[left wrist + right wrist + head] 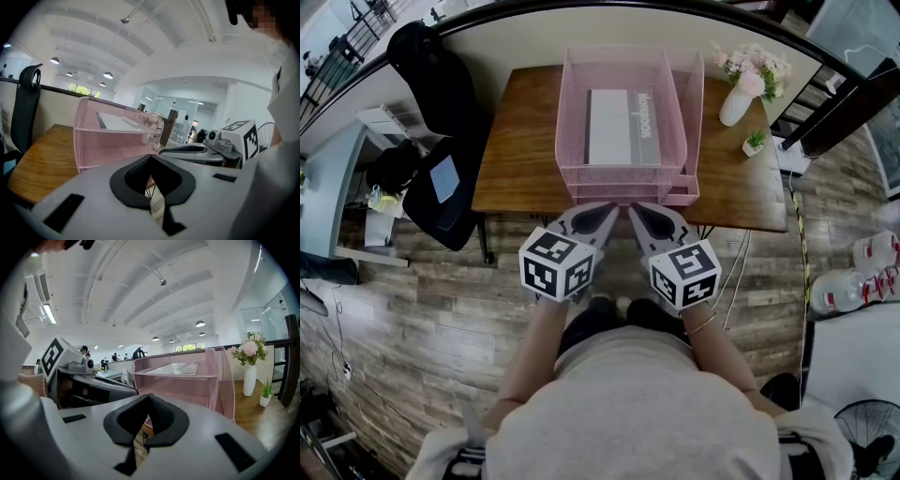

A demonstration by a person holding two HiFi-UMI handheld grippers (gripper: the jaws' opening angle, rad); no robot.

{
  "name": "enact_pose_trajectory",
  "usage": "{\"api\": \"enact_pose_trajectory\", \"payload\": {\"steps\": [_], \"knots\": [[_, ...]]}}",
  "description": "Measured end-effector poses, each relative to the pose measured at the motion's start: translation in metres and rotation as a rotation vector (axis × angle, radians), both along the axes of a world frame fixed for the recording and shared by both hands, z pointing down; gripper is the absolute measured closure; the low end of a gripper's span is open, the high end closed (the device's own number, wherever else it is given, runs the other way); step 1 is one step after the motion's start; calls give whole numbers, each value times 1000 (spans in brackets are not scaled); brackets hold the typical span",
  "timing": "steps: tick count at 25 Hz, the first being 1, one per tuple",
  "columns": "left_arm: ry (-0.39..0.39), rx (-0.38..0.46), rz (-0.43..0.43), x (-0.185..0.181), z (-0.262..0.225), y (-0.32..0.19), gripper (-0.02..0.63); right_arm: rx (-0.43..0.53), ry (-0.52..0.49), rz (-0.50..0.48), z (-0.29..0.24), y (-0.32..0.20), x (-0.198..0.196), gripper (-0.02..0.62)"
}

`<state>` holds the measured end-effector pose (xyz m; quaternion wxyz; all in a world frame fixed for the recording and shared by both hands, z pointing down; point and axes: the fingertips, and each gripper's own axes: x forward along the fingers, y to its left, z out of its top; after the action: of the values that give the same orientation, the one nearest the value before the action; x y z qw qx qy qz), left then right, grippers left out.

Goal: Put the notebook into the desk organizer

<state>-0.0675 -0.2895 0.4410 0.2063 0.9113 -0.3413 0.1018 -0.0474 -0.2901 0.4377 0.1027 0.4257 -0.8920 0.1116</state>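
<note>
A grey and white notebook (pixel 619 127) lies flat in the top tray of the pink mesh desk organizer (pixel 572 112), which stands on the wooden desk (pixel 520 159). The notebook (pixel 123 123) also shows in the left gripper view, and the notebook (pixel 180 368) in the right gripper view. My left gripper (pixel 610 209) is shut and holds nothing, just short of the desk's near edge. My right gripper (pixel 634 212) is beside it, shut and empty too. Both point at the organizer (pixel 197 380) from in front.
A white vase of flowers (pixel 741 94) and a small potted plant (pixel 754 142) stand at the desk's right end. A black office chair (pixel 436 141) sits left of the desk. Water bottles (pixel 862 272) lie on the wooden floor at right.
</note>
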Motion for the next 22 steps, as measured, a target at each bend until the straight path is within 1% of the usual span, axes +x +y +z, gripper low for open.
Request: {"api": "enact_pose_trajectory", "payload": {"steps": [22], "knots": [[1, 16, 13, -2, -4, -2, 595, -7, -5, -8, -1, -2, -5, 586]]}}
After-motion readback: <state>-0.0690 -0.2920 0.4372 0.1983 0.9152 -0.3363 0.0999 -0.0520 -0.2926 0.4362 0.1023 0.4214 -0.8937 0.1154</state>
